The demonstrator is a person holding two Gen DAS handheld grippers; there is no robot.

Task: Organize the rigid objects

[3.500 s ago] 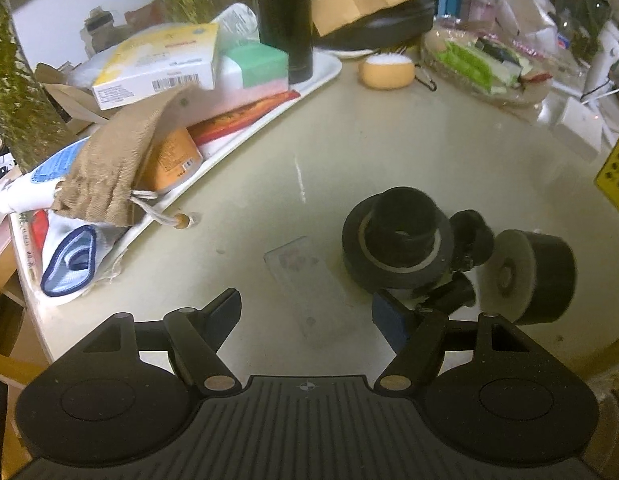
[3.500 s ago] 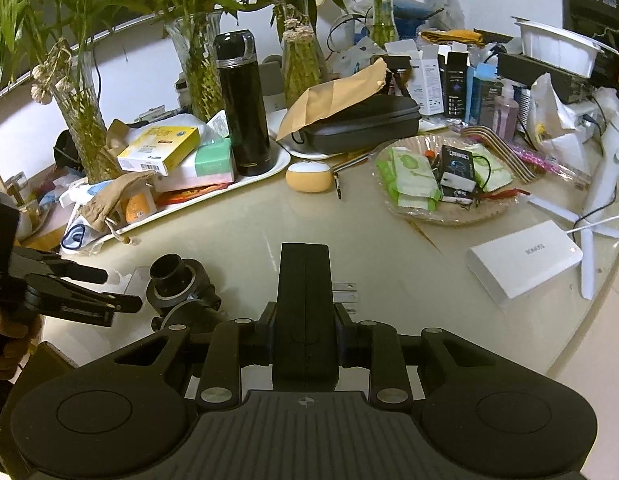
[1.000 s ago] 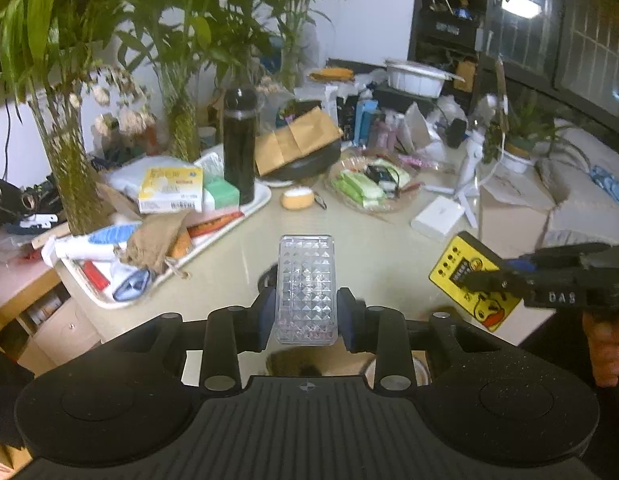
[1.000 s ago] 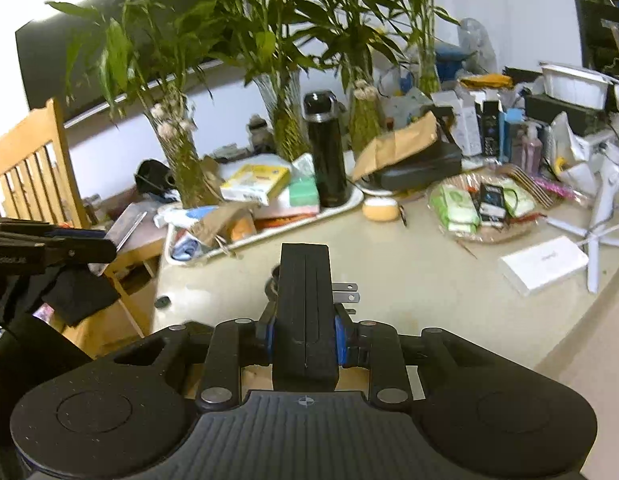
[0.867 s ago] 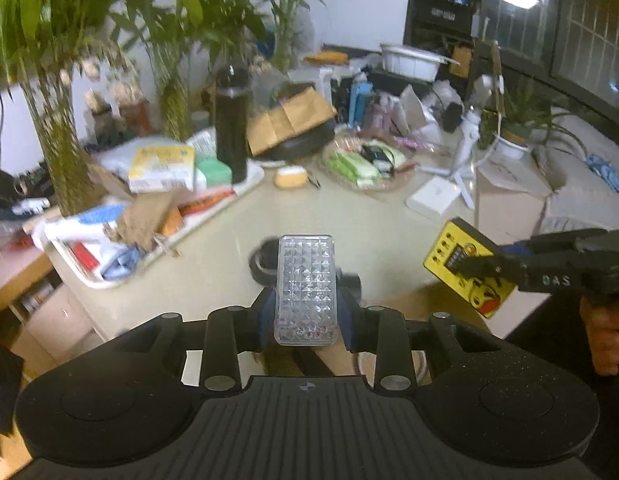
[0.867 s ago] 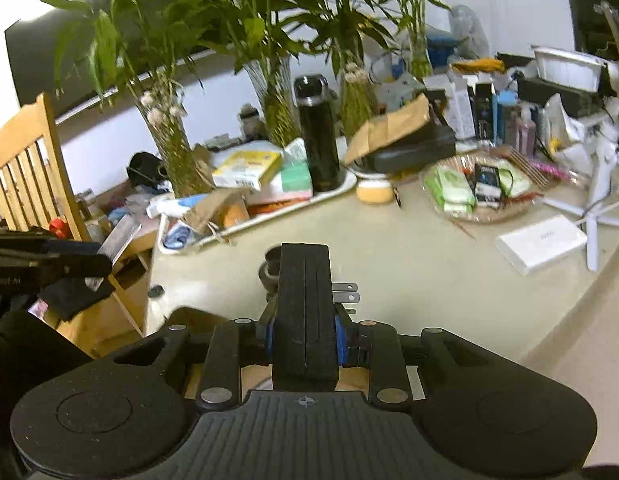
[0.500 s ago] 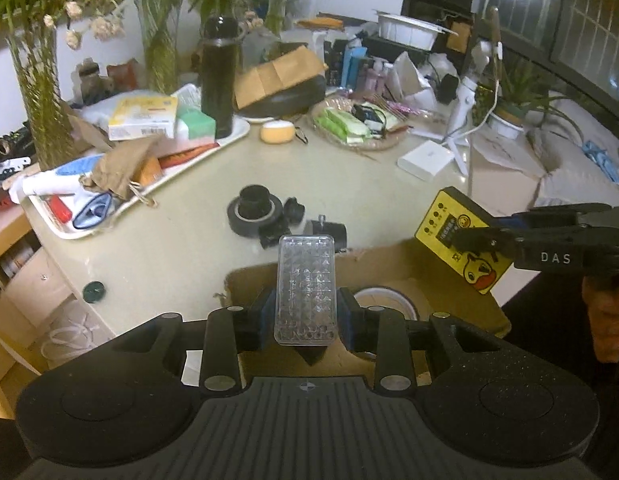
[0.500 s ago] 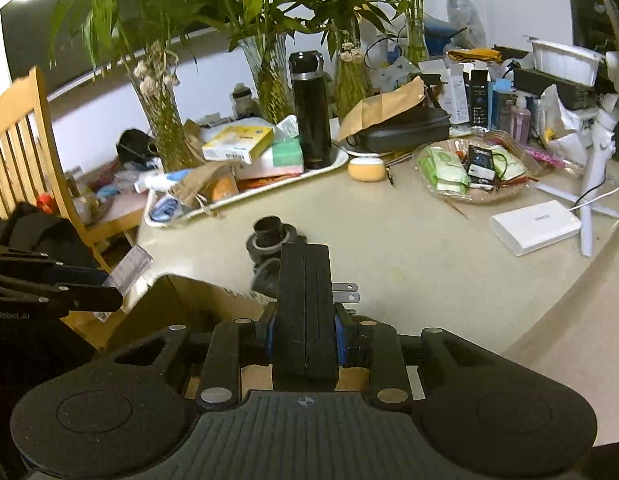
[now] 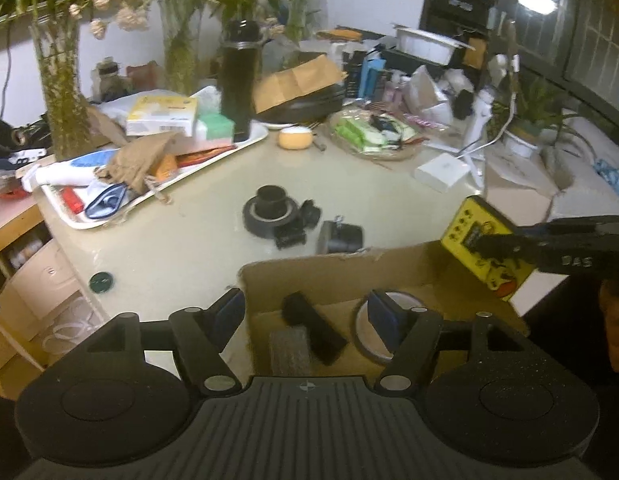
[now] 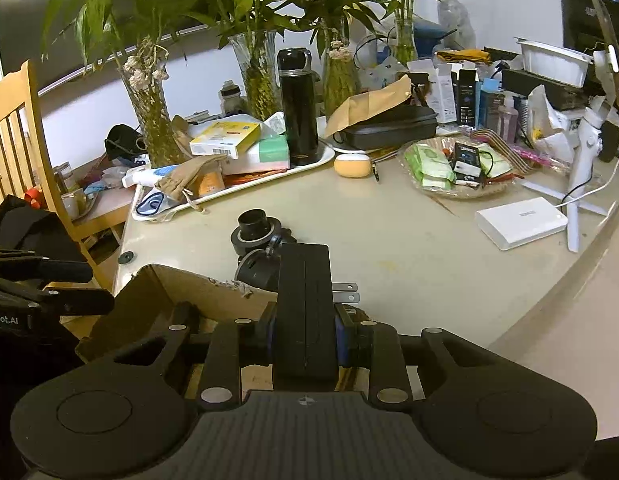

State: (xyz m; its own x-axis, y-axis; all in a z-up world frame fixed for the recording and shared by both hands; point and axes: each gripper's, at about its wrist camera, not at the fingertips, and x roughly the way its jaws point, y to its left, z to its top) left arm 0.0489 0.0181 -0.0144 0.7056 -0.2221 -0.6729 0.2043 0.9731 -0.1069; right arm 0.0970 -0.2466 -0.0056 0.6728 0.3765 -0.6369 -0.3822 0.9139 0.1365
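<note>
While the left gripper (image 9: 307,312) hung over the cardboard box (image 9: 333,270) with its jaws spread wide and nothing between them, the right gripper (image 10: 305,330) had its jaws clamped on one black plug adapter (image 10: 305,312), whose two metal prongs stuck out to the right. In the left wrist view that same right gripper appeared at the right edge, and the yellow face of the adapter (image 9: 487,254) showed there, above the box's right corner.

Inside the box lay three things: one clear studded case (image 9: 290,350), one black bar (image 9: 314,328) lying across it, and one roll of tape (image 9: 379,328) partly hidden behind the right finger.

On the surface (image 9: 389,200) just beyond the box sat one wide black tape roll (image 9: 269,216) with a smaller black cylinder standing on it, one small black clip-like part (image 9: 297,226) touching it, and one black roll on its side (image 9: 340,236). One white tray (image 10: 321,160) carried a black flask (image 10: 298,106) and boxes. Farther right lay one white power bank (image 10: 521,222).
</note>
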